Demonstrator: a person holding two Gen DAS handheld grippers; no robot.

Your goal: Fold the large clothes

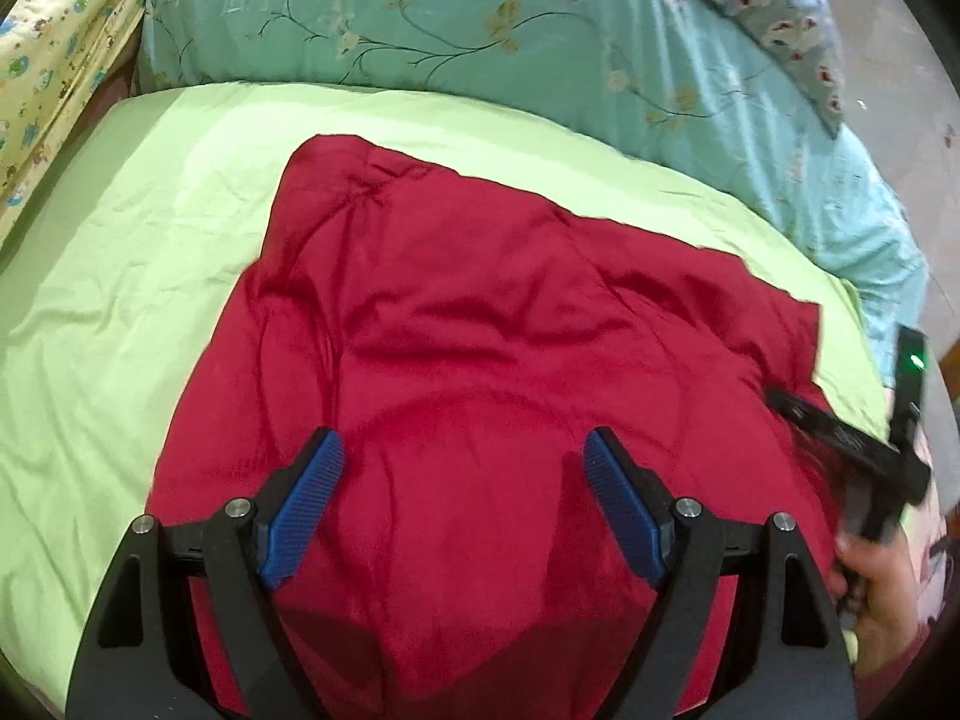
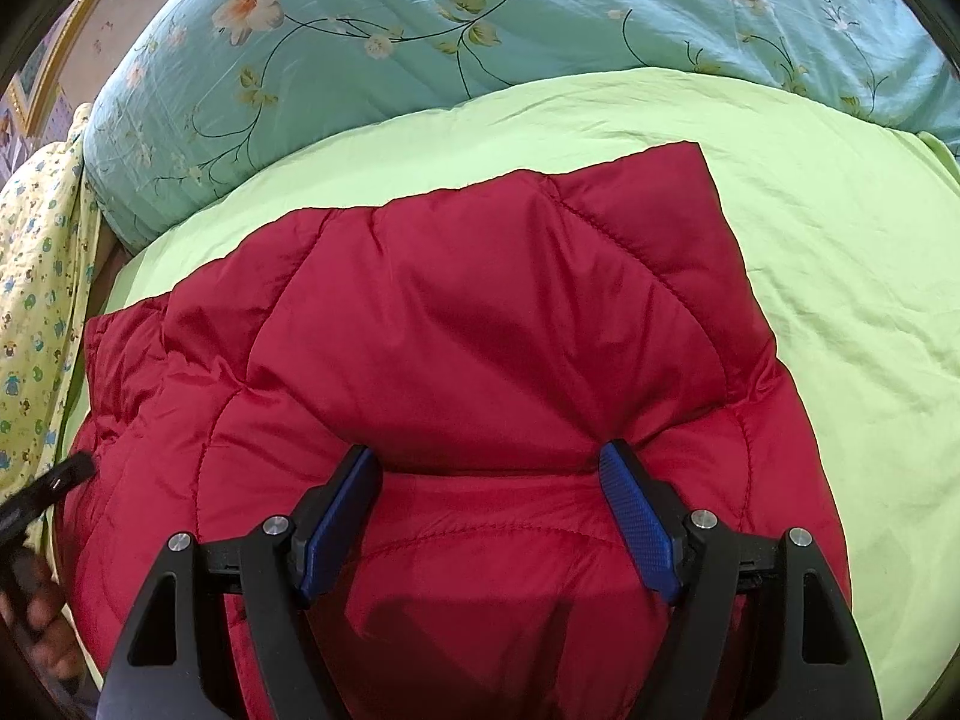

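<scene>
A red quilted jacket (image 1: 480, 330) lies folded on the light green sheet (image 1: 120, 300). My left gripper (image 1: 463, 444) hovers over its near part, jaws wide open and nothing between the blue pads (image 1: 306, 510). My right gripper (image 2: 491, 456) is open too. Its fingertips (image 2: 618, 456) rest against a fold edge of the jacket (image 2: 480, 312), and the fabric dimples there. The right gripper (image 1: 840, 432) also shows at the right edge of the left wrist view, held by a hand (image 1: 876, 570). The left gripper (image 2: 54, 480) is blurred at the left edge of the right wrist view.
A teal floral quilt (image 1: 420, 12) is bunched along the far side of the bed. A yellow printed cloth (image 1: 54, 60) hangs at the far left. Green sheet (image 2: 840, 300) lies bare to the right of the jacket.
</scene>
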